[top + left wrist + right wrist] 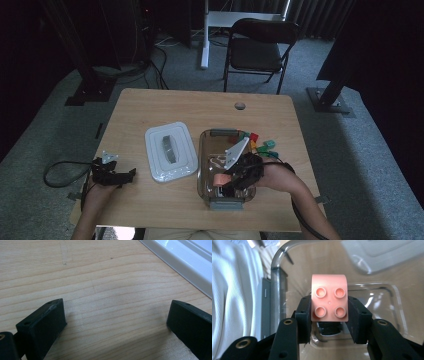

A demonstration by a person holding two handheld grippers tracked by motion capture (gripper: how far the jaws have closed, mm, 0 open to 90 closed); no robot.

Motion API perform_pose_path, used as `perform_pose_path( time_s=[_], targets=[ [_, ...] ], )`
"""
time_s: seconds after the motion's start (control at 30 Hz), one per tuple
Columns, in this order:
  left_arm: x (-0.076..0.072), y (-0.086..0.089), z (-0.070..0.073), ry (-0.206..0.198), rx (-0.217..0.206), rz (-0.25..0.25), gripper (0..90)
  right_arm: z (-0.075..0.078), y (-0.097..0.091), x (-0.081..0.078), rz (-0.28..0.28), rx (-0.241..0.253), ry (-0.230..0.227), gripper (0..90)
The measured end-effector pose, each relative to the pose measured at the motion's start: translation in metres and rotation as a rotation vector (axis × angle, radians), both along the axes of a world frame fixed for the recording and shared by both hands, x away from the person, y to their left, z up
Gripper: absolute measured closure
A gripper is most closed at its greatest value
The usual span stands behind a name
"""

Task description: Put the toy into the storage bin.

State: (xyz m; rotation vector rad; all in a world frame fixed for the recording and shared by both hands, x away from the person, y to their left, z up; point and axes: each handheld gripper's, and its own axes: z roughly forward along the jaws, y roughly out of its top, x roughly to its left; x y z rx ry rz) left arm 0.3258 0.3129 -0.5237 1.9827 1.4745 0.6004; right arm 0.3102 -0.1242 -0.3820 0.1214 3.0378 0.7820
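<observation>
A pink studded brick (329,301) sits clamped between the two black jaws of my right gripper (329,315), its four studs facing the camera. In the high view that gripper (227,181) holds the pink brick (220,179) over the near end of a clear plastic container (203,150). My left gripper (131,174) rests on the table at the left, jaws wide apart with bare wood between them (115,315). The container's white lid (170,150) lies just right of it, its edge (180,262) at the top right of the left gripper view.
Several coloured bricks, red and green (260,142), lie on the table by the container's far right corner. A grey latch (225,204) closes the container's near end. A white-clothed person (234,302) is close behind the container. A folding chair (257,47) stands beyond the table.
</observation>
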Motion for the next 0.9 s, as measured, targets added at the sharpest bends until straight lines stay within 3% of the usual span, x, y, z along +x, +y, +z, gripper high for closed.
perform_pose_path(
  time_s=[0.03, 0.1, 0.2, 0.33, 0.53, 0.63, 0.9],
  targets=[
    [0.000, 0.000, 0.000, 0.000, 0.000, 0.000, 2.6, 0.000, 0.000, 0.000, 0.000, 0.000, 0.000, 58.9],
    [0.000, 0.000, 0.000, 0.000, 0.000, 0.000, 2.6, -0.011, 0.009, 0.000, 0.004, -0.053, 0.008, 58.8],
    [0.000, 0.000, 0.000, 0.000, 0.000, 0.000, 2.6, -0.018, 0.014, 0.002, 0.011, -0.076, 0.027, 58.8],
    [0.000, 0.000, 0.000, 0.000, -0.001, -0.002, 2.6, -0.033, 0.022, 0.004, 0.012, -0.149, 0.037, 58.8],
    [0.000, 0.000, 0.000, 0.000, 0.000, -0.003, 2.6, -0.035, 0.026, 0.006, -0.002, -0.188, 0.040, 58.8],
    [0.000, 0.000, 0.000, 0.000, -0.001, -0.003, 2.6, -0.039, 0.028, 0.006, 0.002, -0.240, 0.044, 58.7],
    [0.000, 0.000, 0.000, 0.000, -0.001, -0.003, 2.6, -0.039, 0.028, 0.007, -0.004, -0.247, 0.057, 57.8]
  ],
)
